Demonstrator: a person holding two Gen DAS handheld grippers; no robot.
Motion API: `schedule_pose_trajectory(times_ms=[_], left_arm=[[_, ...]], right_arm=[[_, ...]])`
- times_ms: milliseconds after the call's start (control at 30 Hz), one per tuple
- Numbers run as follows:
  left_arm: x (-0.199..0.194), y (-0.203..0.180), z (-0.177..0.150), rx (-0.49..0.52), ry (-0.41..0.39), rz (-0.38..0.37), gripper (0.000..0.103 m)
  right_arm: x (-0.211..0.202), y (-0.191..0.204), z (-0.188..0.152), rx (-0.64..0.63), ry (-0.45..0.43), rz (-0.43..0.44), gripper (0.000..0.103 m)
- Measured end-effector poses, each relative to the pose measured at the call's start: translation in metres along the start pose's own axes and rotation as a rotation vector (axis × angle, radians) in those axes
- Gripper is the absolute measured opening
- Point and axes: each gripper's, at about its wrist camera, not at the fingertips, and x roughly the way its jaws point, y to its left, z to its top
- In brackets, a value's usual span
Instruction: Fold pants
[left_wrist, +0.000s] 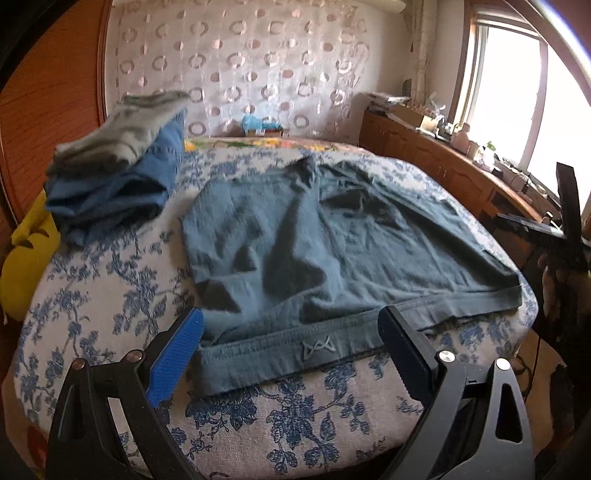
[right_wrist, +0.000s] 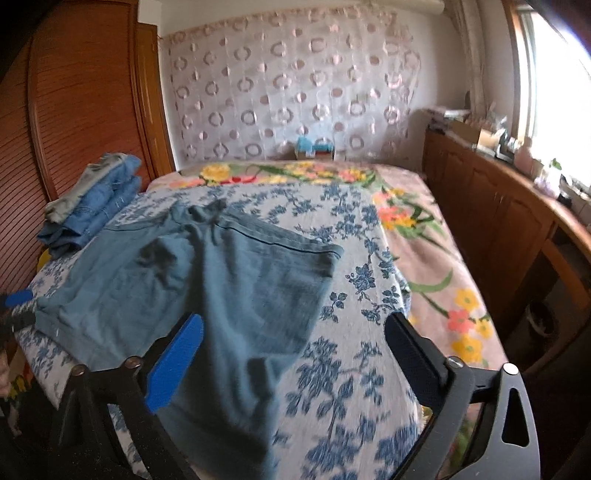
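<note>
Teal pants (left_wrist: 332, 251) lie spread on the bed's blue-flowered cover (left_wrist: 110, 295), with the waistband and its small stitched logo toward the left wrist camera. My left gripper (left_wrist: 291, 317) hovers open just over that waistband, one finger off each side of it, gripping nothing. In the right wrist view the pants (right_wrist: 207, 280) stretch from the drawstring end at the back to a leg hanging over the near edge. My right gripper (right_wrist: 295, 325) is open above that leg, its pads apart from the cloth. A blue pad (right_wrist: 18, 297) of the left gripper shows at the far left.
A stack of folded blue and grey clothes (left_wrist: 110, 177) (right_wrist: 92, 199) sits at the bed's back left corner. A yellow item (left_wrist: 26, 258) lies off the left edge. Cluttered wooden cabinets (right_wrist: 498, 221) run along the right under the window. A wooden wardrobe (right_wrist: 74, 110) stands on the left.
</note>
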Motion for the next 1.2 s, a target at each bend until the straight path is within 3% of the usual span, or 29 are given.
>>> schedule_pose_trajectory(times_ms=[167,433,633,733,867,900,1000,1100,1133,1200], left_arm=[[0.008,0.003,-0.003,-0.017,0.029,0.009,0.096],[0.019,0.006,-0.008,-0.026,0.056,0.037,0.096],[0.021,0.004,-0.009,-0.012,0.051,0.055,0.096],[0.023,0.004,-0.009,-0.001,0.047,0.067,0.096],[0.025,0.001,-0.01,0.026,0.044,0.09,0.096],[0.025,0.0,-0.011,0.031,0.045,0.095,0.096],[0.024,0.001,-0.011,0.033,0.045,0.095,0.096],[0.024,-0.001,-0.012,0.031,0.042,0.098,0.096],[0.025,-0.001,-0.011,0.032,0.042,0.101,0.096],[0.026,-0.003,-0.012,0.039,0.042,0.111,0.096]], right_arm=[[0.019,-0.008,0.023,0.019,0.088,0.022,0.067],[0.044,-0.027,0.046,0.124,0.185,-0.01,0.047],[0.035,-0.024,0.051,0.105,0.208,-0.039,0.031],[0.031,-0.02,0.052,0.077,0.216,-0.068,0.005],[0.029,-0.03,0.063,0.075,0.193,-0.291,0.0],[0.024,-0.036,0.063,0.094,0.183,-0.306,0.0],[0.008,-0.044,0.057,0.122,0.169,-0.273,0.0],[-0.01,-0.043,0.052,0.154,0.128,-0.145,0.0],[-0.014,-0.042,0.05,0.158,0.122,-0.112,0.002],[-0.018,-0.039,0.048,0.149,0.123,-0.048,0.018]])
